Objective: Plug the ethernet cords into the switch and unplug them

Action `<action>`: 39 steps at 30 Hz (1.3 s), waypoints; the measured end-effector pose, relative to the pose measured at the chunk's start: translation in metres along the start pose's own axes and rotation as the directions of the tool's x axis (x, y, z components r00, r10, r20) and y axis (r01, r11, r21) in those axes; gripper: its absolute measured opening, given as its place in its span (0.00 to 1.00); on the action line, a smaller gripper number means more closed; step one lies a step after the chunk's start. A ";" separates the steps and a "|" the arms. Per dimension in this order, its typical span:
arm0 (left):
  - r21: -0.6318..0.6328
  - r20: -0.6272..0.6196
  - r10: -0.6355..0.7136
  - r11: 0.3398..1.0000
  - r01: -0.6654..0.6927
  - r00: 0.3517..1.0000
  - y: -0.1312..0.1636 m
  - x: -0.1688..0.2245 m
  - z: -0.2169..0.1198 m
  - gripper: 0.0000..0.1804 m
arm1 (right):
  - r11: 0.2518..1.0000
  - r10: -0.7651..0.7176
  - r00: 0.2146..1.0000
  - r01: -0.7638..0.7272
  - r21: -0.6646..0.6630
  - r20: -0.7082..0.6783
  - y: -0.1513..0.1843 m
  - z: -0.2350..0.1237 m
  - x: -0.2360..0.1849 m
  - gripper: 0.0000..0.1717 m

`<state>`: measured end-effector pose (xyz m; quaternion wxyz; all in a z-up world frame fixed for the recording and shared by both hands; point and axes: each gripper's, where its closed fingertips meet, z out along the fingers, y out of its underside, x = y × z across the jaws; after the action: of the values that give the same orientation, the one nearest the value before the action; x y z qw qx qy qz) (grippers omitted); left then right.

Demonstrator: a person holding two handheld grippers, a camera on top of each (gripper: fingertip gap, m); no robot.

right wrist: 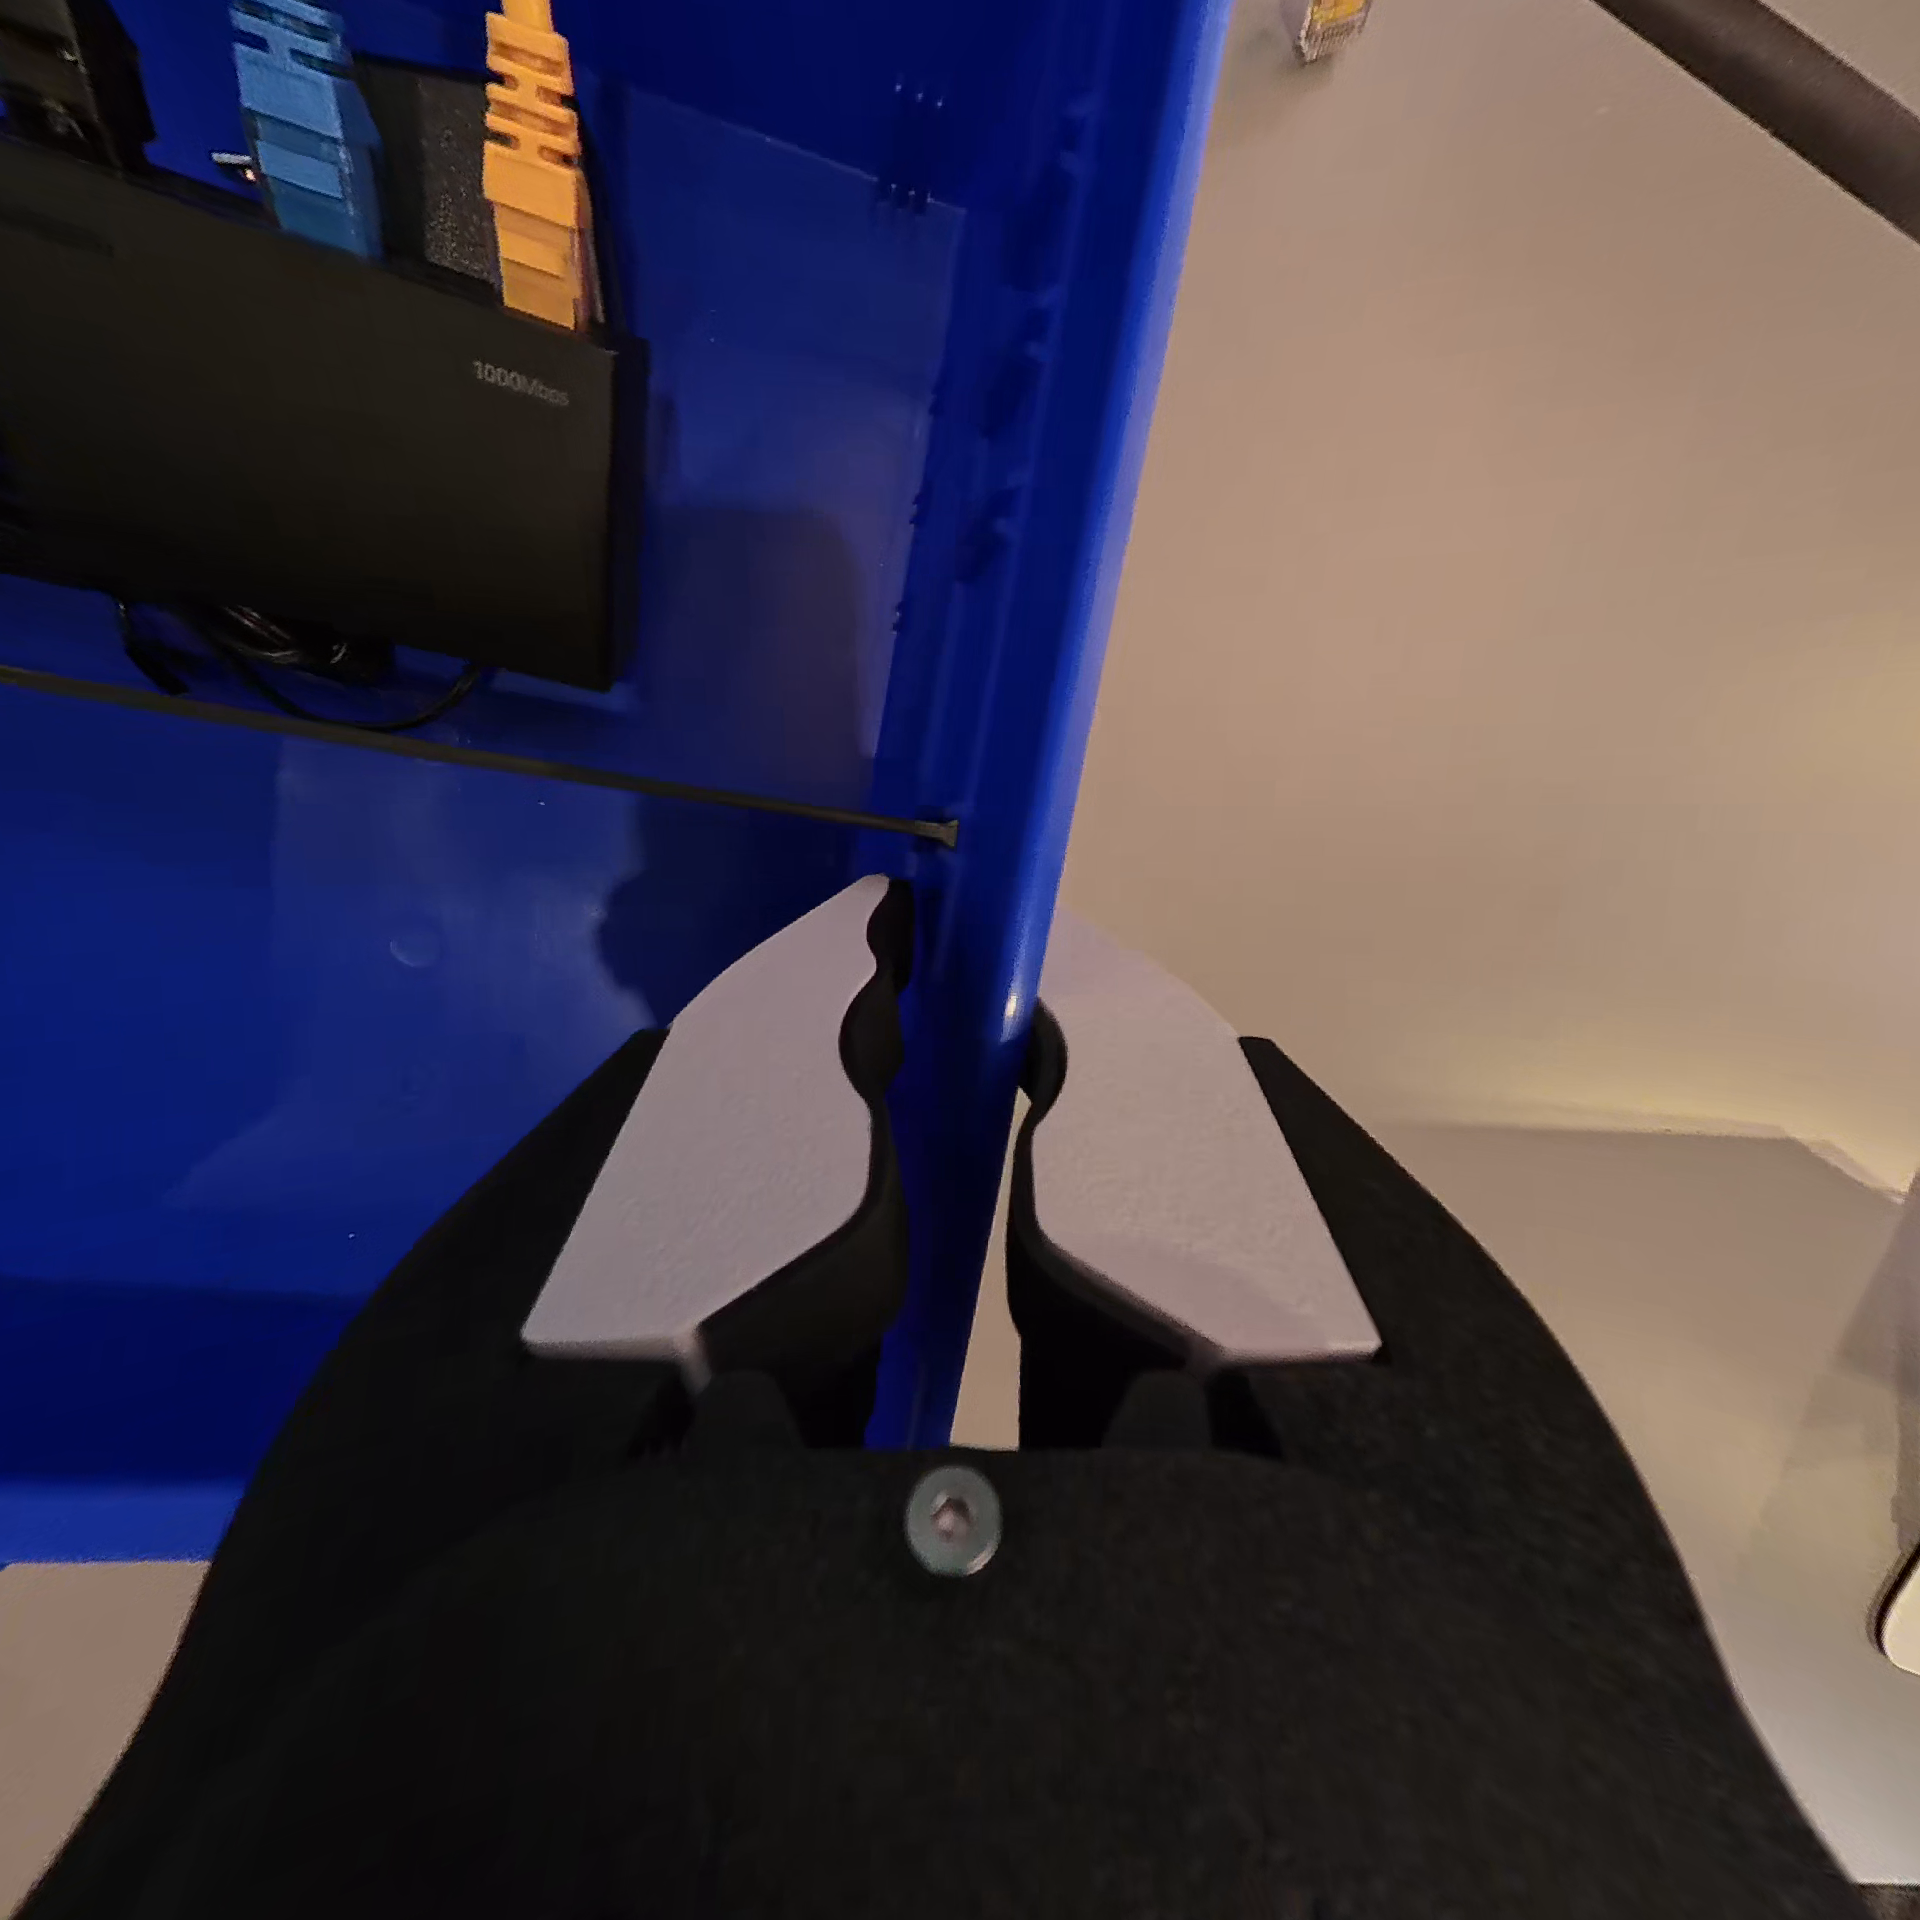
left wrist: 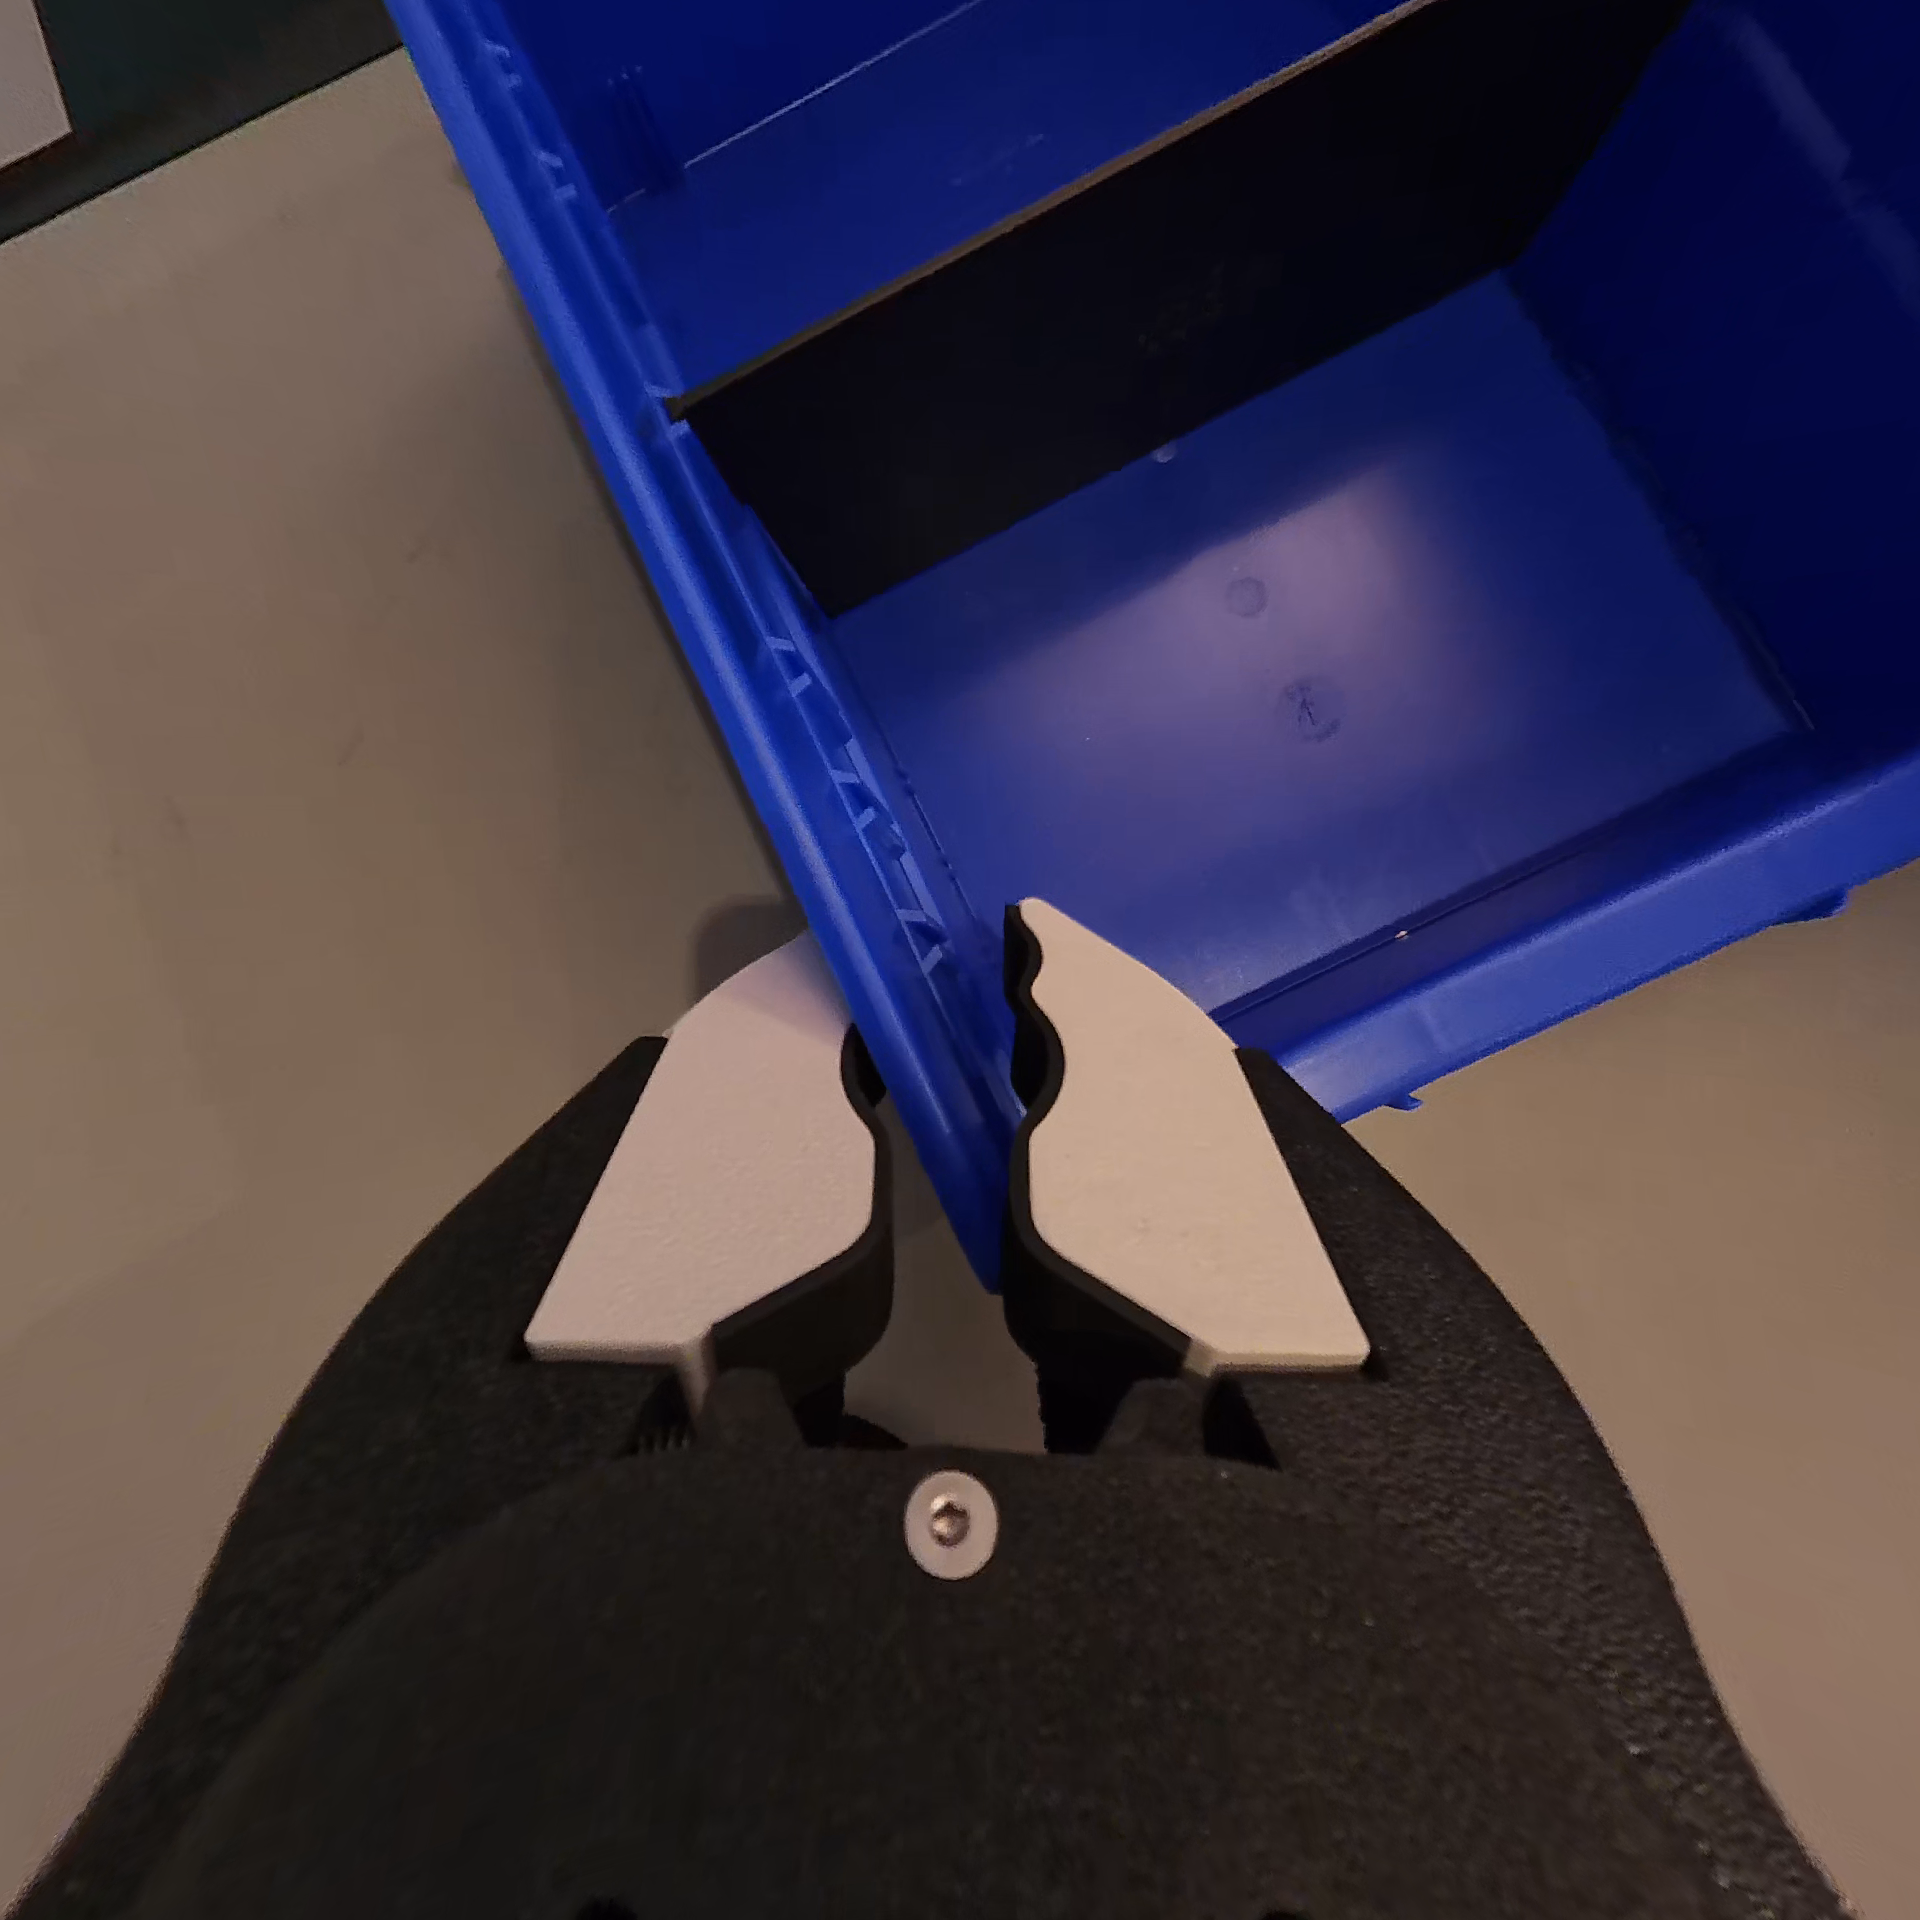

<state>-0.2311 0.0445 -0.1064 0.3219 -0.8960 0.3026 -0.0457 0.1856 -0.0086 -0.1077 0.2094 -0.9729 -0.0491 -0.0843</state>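
Left gripper [left wrist: 940, 1023] clamped on blue bin [left wrist: 1351, 727] wall | right gripper [right wrist: 961, 997] clamped on opposite wall | black switch [right wrist: 312, 457] inside, blue cord [right wrist: 301, 135] and orange cord [right wrist: 530, 177] plugged in

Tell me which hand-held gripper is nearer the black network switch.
Right. The right hand-held gripper straddles the blue plastic bin's side wall just below the black network switch. The left hand-held gripper straddles a bin wall by empty compartments; no switch shows there.

Smooth beige tabletop [left wrist: 312, 623] under dim warm light, dark edge strip [left wrist: 208, 94] beyond.
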 end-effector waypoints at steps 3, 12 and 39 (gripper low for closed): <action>-0.004 0.002 0.001 1.000 -0.001 1.000 0.004 -0.002 -0.002 0.09 | 1.000 -0.022 0.999 0.022 0.009 -0.027 0.000 -0.001 0.001 0.11; -0.020 -0.019 0.032 0.999 -0.032 0.999 0.019 -0.007 -0.011 0.09 | 0.999 -0.034 0.998 0.034 0.000 0.044 0.001 0.000 -0.002 0.10; 0.167 -0.177 -0.035 0.984 0.065 0.984 0.012 -0.013 -0.046 0.28 | 0.958 0.184 0.957 -0.123 -0.260 0.224 0.026 0.010 -0.011 0.19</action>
<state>-0.2602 0.0192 -0.0764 0.3694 -0.8647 0.3017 -0.1576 0.1793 -0.0288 -0.1296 0.0869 -0.9950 0.0124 0.0483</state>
